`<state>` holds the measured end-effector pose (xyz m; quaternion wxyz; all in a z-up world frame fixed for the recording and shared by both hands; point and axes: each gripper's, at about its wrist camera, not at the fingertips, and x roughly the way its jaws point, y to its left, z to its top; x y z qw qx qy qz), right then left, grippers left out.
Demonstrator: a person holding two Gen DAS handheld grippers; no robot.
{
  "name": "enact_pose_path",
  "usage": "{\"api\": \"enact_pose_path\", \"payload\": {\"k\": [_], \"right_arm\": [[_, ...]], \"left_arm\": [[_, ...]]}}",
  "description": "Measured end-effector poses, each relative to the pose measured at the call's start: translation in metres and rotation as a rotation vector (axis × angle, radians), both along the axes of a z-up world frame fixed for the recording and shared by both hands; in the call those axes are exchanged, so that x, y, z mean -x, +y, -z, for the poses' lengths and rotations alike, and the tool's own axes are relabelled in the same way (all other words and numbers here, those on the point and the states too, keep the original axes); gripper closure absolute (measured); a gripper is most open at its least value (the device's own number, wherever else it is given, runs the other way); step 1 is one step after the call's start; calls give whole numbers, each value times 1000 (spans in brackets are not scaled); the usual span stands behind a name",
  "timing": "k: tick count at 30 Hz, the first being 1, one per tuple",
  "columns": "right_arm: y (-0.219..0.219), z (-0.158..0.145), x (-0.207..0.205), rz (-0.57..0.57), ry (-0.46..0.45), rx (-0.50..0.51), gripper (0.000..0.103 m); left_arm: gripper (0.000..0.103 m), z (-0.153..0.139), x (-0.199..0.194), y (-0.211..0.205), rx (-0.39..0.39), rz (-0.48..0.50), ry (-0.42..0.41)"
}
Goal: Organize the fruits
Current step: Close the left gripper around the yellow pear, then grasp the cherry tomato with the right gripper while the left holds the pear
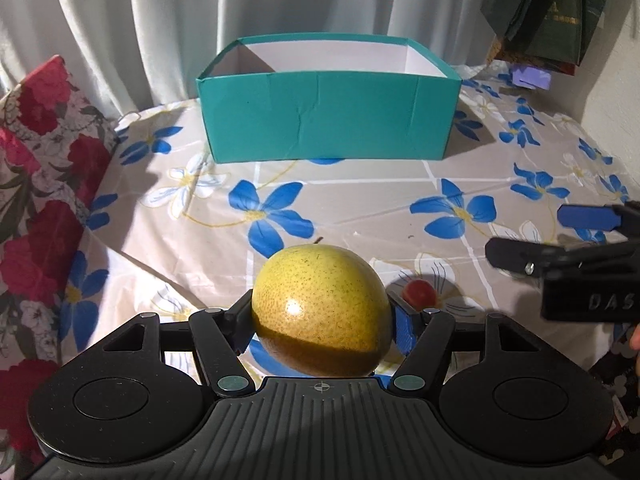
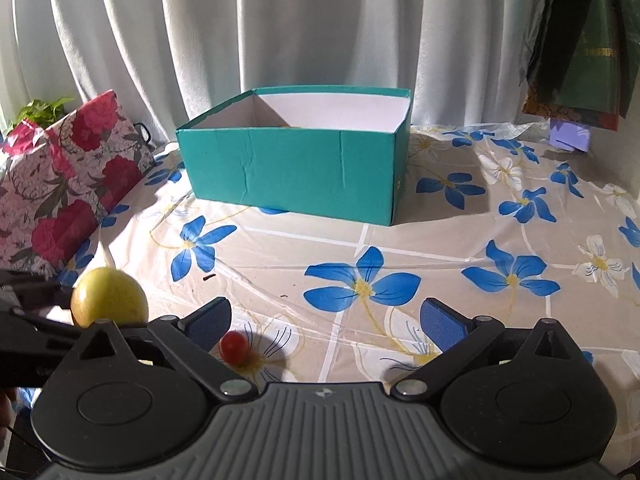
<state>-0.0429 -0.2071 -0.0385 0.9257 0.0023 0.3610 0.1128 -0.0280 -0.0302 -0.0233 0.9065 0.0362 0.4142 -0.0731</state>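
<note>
My left gripper (image 1: 321, 312) is shut on a yellow speckled pear (image 1: 320, 306) and holds it just above the floral tablecloth; the pear also shows at the left of the right wrist view (image 2: 109, 298). A small red cherry tomato (image 2: 234, 345) lies on the cloth between my right gripper's fingers, close to the left one; it also shows in the left wrist view (image 1: 419, 293). My right gripper (image 2: 326, 320) is open and empty. An open teal box (image 1: 328, 116) with a white inside stands at the back of the table (image 2: 296, 168).
A red floral gift bag (image 1: 44, 184) leans at the table's left edge. Dark green bags (image 1: 556, 12) hang at the upper right above a small purple object (image 2: 570, 138). White curtains hang behind the box. The floral tablecloth (image 2: 440, 248) covers the table.
</note>
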Motion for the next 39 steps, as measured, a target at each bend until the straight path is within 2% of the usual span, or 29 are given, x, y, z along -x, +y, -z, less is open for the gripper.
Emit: {"api": "enact_pose_path", "payload": {"k": [8, 14, 20, 23, 26, 30, 39], "right_arm": [[25, 24, -7, -98, 75, 8, 21], [42, 34, -15, -176, 113, 11, 47], [50, 44, -25, -209, 144, 20, 57], [53, 45, -25, -227, 126, 45, 63], [56, 46, -24, -253, 106, 76, 80], [54, 45, -22, -259, 89, 87, 80], [19, 12, -33, -146, 12, 27, 80]], "left_arm": [[32, -4, -1, 14, 0, -52, 6], [32, -4, -2, 20, -5, -74, 5], [32, -2, -5, 24, -4, -91, 12], [32, -2, -7, 24, -3, -97, 15], [32, -1, -9, 23, 0, -97, 18], [32, -2, -12, 21, -2, -94, 16], [32, -18, -29, 6, -24, -68, -14]]}}
